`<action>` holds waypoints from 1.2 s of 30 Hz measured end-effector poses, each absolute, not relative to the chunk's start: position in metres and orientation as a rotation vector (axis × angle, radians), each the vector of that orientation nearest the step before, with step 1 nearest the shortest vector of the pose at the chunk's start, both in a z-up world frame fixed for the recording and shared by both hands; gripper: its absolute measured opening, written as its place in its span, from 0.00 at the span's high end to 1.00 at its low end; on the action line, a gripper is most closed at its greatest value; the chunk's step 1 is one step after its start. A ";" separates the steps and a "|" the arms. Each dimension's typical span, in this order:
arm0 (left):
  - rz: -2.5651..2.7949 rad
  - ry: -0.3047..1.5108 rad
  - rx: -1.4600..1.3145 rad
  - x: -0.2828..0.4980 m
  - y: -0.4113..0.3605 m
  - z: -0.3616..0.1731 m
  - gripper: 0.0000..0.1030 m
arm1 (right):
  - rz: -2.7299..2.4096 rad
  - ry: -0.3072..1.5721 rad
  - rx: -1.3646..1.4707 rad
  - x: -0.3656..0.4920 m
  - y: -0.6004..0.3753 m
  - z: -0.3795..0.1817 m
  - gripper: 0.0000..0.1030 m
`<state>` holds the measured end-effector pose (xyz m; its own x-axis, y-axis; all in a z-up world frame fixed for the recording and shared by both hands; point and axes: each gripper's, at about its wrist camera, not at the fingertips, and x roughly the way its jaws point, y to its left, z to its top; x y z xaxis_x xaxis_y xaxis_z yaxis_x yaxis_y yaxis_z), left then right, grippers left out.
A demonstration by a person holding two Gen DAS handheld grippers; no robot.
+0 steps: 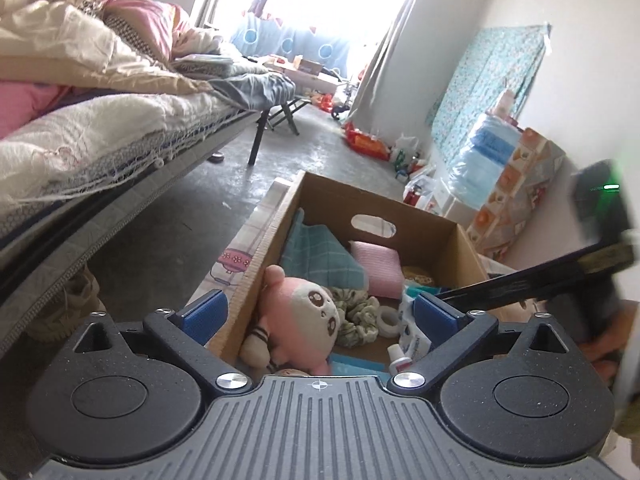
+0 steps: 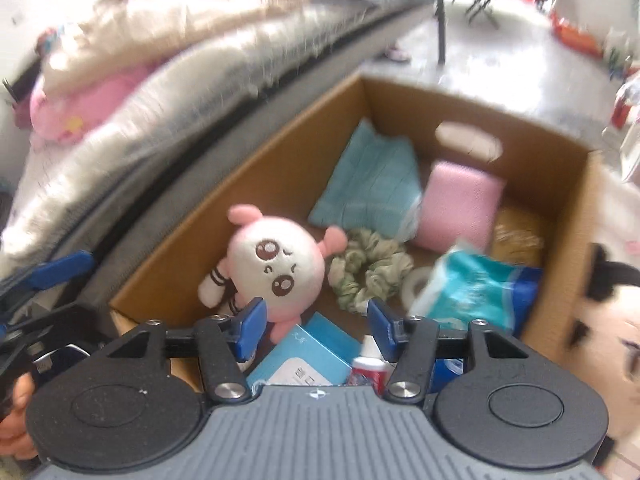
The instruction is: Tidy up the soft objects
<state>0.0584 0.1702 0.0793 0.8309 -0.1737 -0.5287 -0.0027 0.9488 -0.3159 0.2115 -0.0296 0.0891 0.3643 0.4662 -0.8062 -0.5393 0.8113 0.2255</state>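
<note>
Plush toy point(image 2: 268, 264), pink and white, lies in the cardboard box point(image 2: 576, 232) against its left wall, face up, long axis running roughly from the near end of the box toward the far end, head farther away. Right tongs point(image 2: 316, 330) hang above the near end of the box, jaws partly apart with nothing between the pads; the plush sits just ahead and left of the left pad, so the right hand is nearer to it. Left tongs point(image 1: 318, 312) are spread wide and empty, straddling the box's left wall, with the plush between the pads in view but below and not touched. Just past the plush: green scrunchie point(image 2: 372, 272), then a roll of tape point(image 1: 387, 320). Right side of the box holds a teal packet point(image 2: 472, 292), blurred, probably tissues. Nearest edge has a blue carton point(image 2: 304, 356) and a small red-capped tube point(image 2: 368, 368). Farther in, a teal cloth point(image 2: 368, 184) and a pink pad point(image 2: 460, 212) lean at the back wall under the handle cutout. A second doll point(image 2: 612, 340) sits outside the box on the right. Bed point(image 1: 100, 128) runs along the left beyond the box.
</note>
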 end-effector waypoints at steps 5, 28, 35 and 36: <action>-0.120 0.574 -0.270 0.047 0.155 0.087 0.00 | 0.607 0.852 -0.032 0.163 -0.075 0.119 0.32; -0.155 0.626 -0.033 -0.010 0.054 0.099 0.00 | 0.209 0.471 0.124 -0.019 -0.224 0.107 0.00; -0.142 0.684 -0.042 -0.021 0.036 0.090 0.00 | 0.086 0.486 0.072 -0.031 -0.231 0.099 0.00; -0.124 0.681 -0.049 -0.024 0.034 0.092 0.00 | 0.082 0.483 0.061 -0.034 -0.229 0.098 0.00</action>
<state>-0.0236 0.0343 0.0921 0.7697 -0.1298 -0.6251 0.0979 0.9915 -0.0853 -0.0340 -0.2294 0.0983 0.8823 0.0927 -0.4614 -0.0641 0.9949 0.0775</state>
